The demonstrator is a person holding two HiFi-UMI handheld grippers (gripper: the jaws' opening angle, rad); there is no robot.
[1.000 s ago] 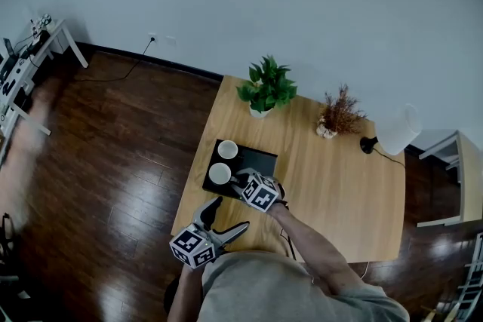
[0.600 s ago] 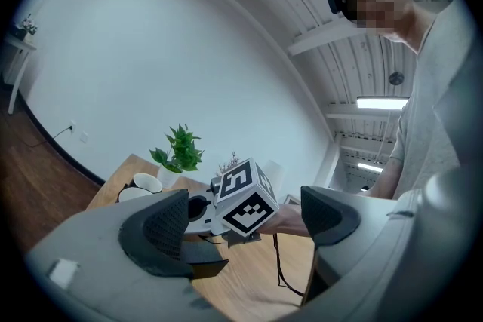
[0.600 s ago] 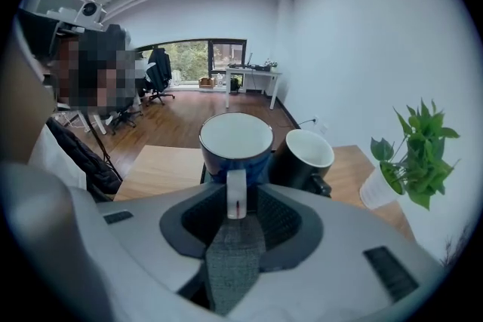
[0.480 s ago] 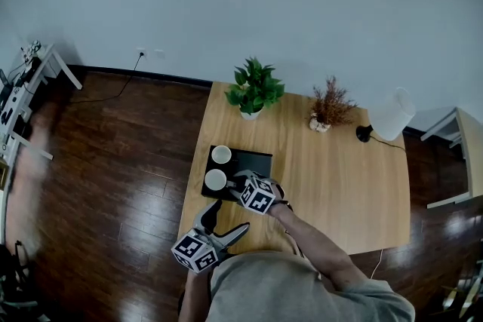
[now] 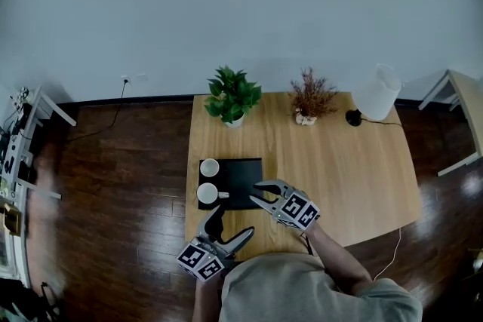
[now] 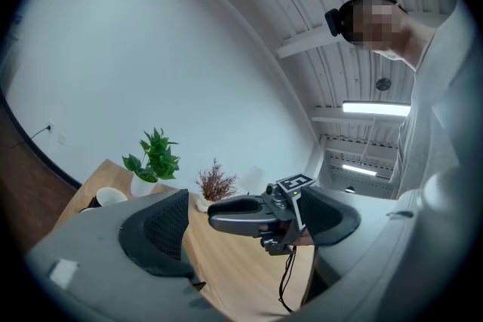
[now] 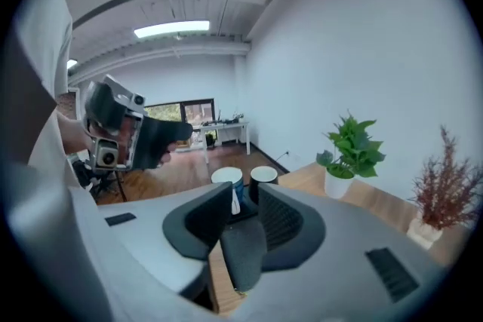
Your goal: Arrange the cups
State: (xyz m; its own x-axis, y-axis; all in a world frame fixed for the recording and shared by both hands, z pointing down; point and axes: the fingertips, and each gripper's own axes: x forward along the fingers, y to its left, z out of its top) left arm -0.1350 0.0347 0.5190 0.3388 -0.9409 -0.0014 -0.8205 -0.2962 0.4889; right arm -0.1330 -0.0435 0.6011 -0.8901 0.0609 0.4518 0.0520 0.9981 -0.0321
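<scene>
Wooden table (image 5: 339, 177) holds your black tray (image 5: 245, 176): far cup (image 5: 209, 167) and near cup (image 5: 207, 194) sit at its left end, and the right half is free. Your right gripper (image 5: 255, 192) hovers over the tray's right end, its narrow jaws closing on nothing. Your left gripper (image 5: 235, 219) gapes wide and empty at the table's near-left edge.

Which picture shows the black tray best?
The head view: the whole black tray shows from above, two white cups at its left edge. The right gripper view shows the cups but hardly any tray; the left gripper view, just a sliver.
</scene>
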